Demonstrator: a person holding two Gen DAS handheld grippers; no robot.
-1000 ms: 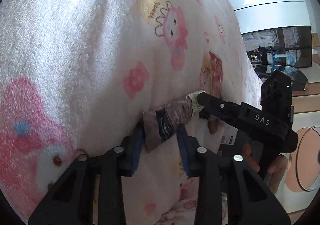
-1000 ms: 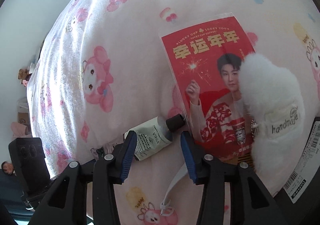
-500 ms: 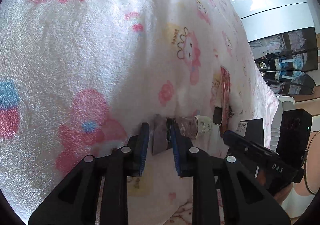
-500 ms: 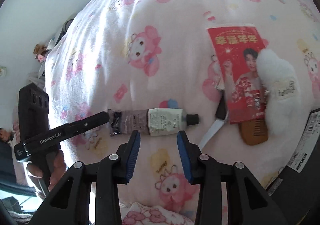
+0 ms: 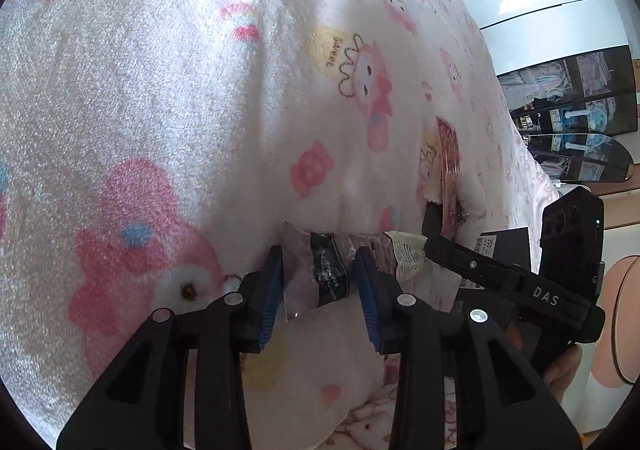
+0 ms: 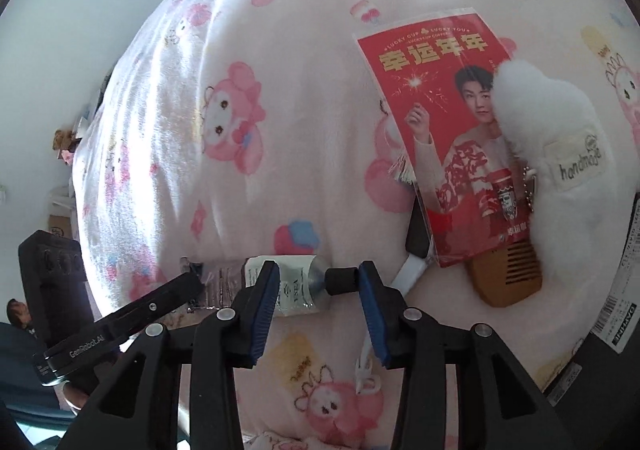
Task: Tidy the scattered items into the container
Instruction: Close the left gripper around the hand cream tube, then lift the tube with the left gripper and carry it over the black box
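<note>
On a bed covered by a pink cartoon blanket (image 6: 304, 97), a squeezed tube (image 6: 296, 284) is laid crosswise. Its crimped tail (image 5: 316, 270) is framed by the left claw (image 5: 320, 282), whose jaws are opening, half wide, the pads not seen to press. At three o'clock of that, the tube's label end and black cap (image 6: 340, 281) are bracketed by the right claw (image 6: 318, 300), also opening, nothing gripped. At two o'clock a red poster (image 6: 444, 121) is overlapped by a white plush pouch (image 6: 560, 153), with a brown comb (image 6: 508, 278) beneath.
</note>
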